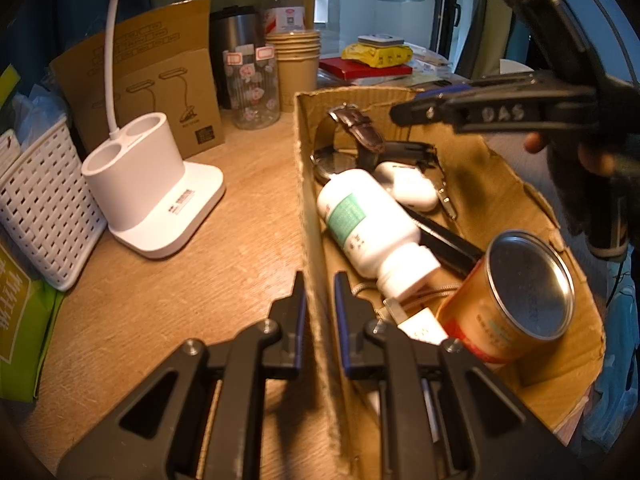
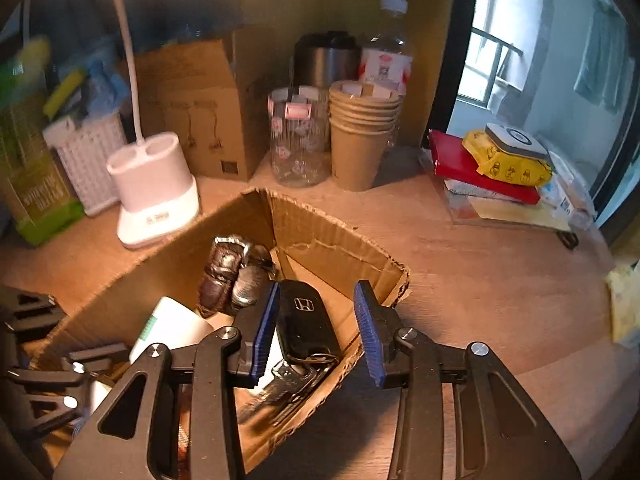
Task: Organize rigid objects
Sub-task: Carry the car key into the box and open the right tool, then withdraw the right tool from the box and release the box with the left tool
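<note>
Left gripper (image 1: pixel 320 280) clamped on the left wall of the cardboard box (image 1: pixel 310 208), one blue pad outside, one inside, pinching the cardboard edge. Right gripper (image 2: pixel 316 312) over the box's right corner, jaws parted, left pad against a black car key (image 2: pixel 306 322), right pad clear of it and outside the box rim; key lying loose in the box rather than gripped (keyring and metal blade trailing below it). Inside the box: white pill bottle (image 1: pixel 368 224) on its side, gold tin can (image 1: pixel 516 296) tilted with its silver lid facing up, white earbud case (image 1: pixel 408 184), wristwatch (image 1: pixel 352 136) with brown leather strap at the far end, a cable under the bottle. Box on a wooden desk (image 1: pixel 160 300). To its left, white lamp base (image 1: pixel 156 192) and white woven basket (image 1: pixel 44 200). Behind, stacked paper cups (image 2: pixel 360 132), floral glass jar (image 2: pixel 296 136), steel tumbler (image 2: pixel 326 60), water bottle (image 1: pixel 284 0). At right, red book (image 2: pixel 472 168) under a yellow packet (image 2: pixel 508 162).
</note>
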Action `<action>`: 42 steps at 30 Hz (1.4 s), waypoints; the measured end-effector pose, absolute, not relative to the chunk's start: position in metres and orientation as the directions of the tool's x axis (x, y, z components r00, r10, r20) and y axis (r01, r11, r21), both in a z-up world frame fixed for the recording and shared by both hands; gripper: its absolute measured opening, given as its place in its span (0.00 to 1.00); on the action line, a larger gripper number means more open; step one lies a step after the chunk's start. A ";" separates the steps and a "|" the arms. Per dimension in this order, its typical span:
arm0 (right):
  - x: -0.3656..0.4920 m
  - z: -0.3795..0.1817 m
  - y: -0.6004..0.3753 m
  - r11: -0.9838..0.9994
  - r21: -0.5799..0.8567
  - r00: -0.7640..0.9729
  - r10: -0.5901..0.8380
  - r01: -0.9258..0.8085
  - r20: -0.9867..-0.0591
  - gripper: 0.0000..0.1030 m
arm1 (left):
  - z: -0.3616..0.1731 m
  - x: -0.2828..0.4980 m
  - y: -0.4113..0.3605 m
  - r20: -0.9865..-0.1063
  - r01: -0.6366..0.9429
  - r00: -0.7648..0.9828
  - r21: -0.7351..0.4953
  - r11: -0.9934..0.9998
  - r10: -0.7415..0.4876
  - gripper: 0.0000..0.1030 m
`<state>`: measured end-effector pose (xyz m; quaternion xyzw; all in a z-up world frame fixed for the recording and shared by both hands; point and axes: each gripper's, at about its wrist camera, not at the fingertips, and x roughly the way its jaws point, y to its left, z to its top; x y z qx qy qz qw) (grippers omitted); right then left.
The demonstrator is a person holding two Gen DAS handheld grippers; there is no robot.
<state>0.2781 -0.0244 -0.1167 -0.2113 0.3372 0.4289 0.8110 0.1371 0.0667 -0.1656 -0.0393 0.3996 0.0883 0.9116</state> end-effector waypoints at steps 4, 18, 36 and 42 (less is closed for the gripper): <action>0.273 -0.106 -0.036 0.566 -0.040 0.427 0.572 -0.823 -0.700 0.40 | -0.166 0.137 0.067 -0.735 -0.193 0.665 -0.001 0.981 0.130 0.14; 0.233 -0.092 -0.090 0.703 -0.031 0.560 0.537 -0.710 -0.631 0.44 | -0.165 0.138 0.068 -0.733 -0.191 0.667 0.004 0.982 0.133 0.14; 0.199 -0.127 -0.151 0.836 0.070 0.622 0.457 -0.544 -0.636 0.44 | -0.162 0.143 0.054 -0.724 -0.151 0.681 0.012 0.988 0.113 0.12; 0.192 -0.122 -0.161 0.858 0.058 0.651 0.429 -0.510 -0.626 0.44 | -0.163 0.144 0.053 -0.726 -0.147 0.679 0.008 0.989 0.107 0.12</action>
